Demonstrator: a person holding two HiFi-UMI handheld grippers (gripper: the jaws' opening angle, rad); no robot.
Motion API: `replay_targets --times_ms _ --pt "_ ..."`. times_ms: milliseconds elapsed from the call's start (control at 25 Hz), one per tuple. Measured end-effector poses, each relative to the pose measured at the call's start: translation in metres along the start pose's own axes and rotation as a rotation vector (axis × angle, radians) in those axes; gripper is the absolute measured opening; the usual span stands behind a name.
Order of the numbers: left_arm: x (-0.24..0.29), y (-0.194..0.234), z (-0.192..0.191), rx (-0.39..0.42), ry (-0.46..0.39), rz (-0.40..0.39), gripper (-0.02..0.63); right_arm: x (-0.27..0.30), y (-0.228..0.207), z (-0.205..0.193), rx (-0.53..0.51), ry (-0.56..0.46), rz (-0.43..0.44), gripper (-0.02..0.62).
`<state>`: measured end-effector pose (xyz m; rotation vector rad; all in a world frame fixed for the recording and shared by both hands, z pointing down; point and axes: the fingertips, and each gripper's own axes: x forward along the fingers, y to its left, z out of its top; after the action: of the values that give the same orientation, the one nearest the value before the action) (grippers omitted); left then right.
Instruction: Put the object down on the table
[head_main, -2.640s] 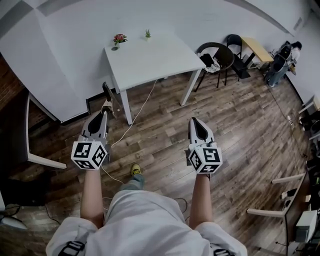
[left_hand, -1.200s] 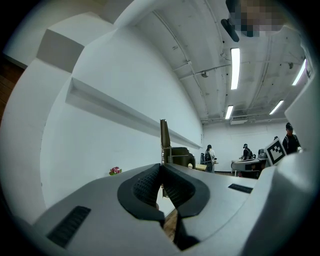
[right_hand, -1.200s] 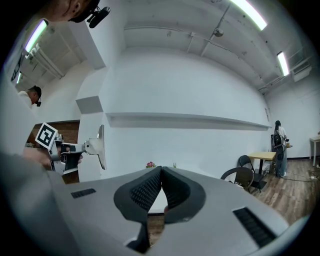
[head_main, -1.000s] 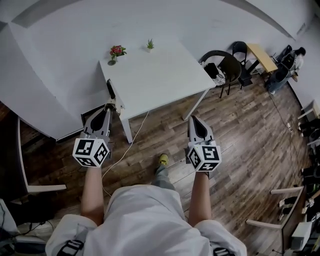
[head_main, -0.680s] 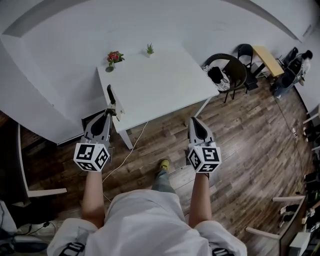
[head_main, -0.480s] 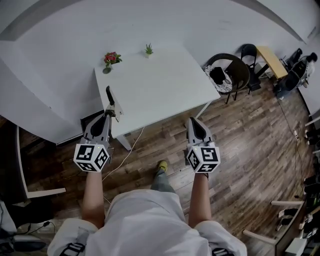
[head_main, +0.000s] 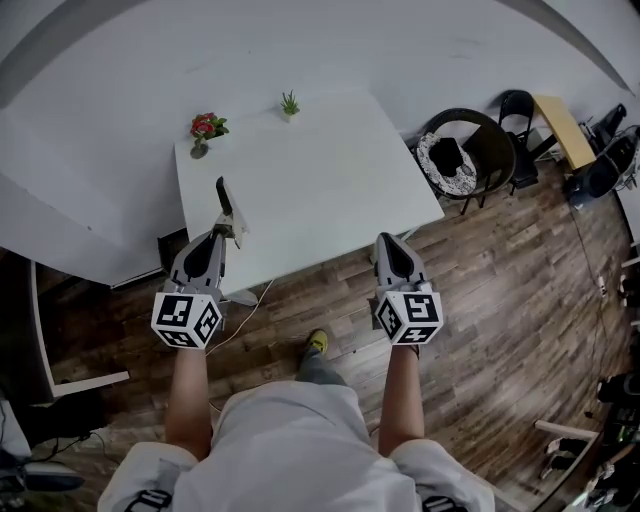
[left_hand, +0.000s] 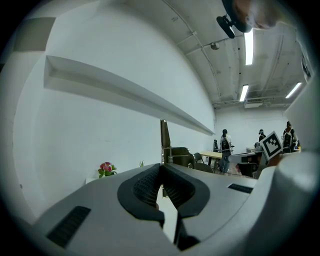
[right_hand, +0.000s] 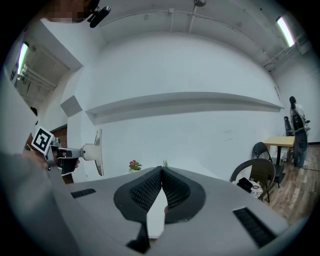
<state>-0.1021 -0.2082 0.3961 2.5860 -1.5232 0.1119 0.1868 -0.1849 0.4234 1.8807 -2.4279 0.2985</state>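
Left tool (head_main: 221, 231): jaws clamped on the object's lower end.
Object (head_main: 226, 198): thin flat piece, upright, over the bench's (head_main: 330, 190) near left edge.
Right tool (head_main: 383, 241): jaws pressed together, nothing between them.
Bench far edge: flower (head_main: 205, 127), small plant (head_main: 289, 103).

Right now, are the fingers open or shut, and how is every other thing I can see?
left gripper: fingers shut on the flat tool.
right gripper: fingers shut together, nothing between them.
flat tool: held up in the air, blade upright, not yet on the table.
table: standing, just ahead of both grippers.
flowers: upright at the table's far edge.
small green plant: upright, apart from the flowers.
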Motion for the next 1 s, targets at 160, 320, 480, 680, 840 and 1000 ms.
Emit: replay_targets --times_ms 160,320,480,680,840,1000 --pt "0.029 -0.007 0.002 -0.001 0.003 0.028 0.021 0.022 -0.027 0.005 -0.004 0.0 0.028 0.008" --pt "0.053 -0.018 0.007 0.006 0.001 0.047 0.021 0.037 -0.053 0.013 -0.003 -0.007 0.044 0.008" --pt "0.069 -0.028 0.009 0.014 0.003 0.061 0.021 0.047 -0.071 0.018 -0.001 -0.012 0.062 0.008" --pt "0.081 -0.035 0.009 0.027 0.014 0.072 0.021 0.057 -0.08 0.02 0.007 -0.014 0.084 0.008" --pt "0.082 -0.035 0.01 0.033 0.017 0.081 0.021 0.064 -0.08 0.02 0.013 -0.013 0.101 0.008" --pt "0.085 -0.029 0.011 0.036 0.023 0.086 0.021 0.071 -0.079 0.023 0.012 -0.016 0.107 0.008"
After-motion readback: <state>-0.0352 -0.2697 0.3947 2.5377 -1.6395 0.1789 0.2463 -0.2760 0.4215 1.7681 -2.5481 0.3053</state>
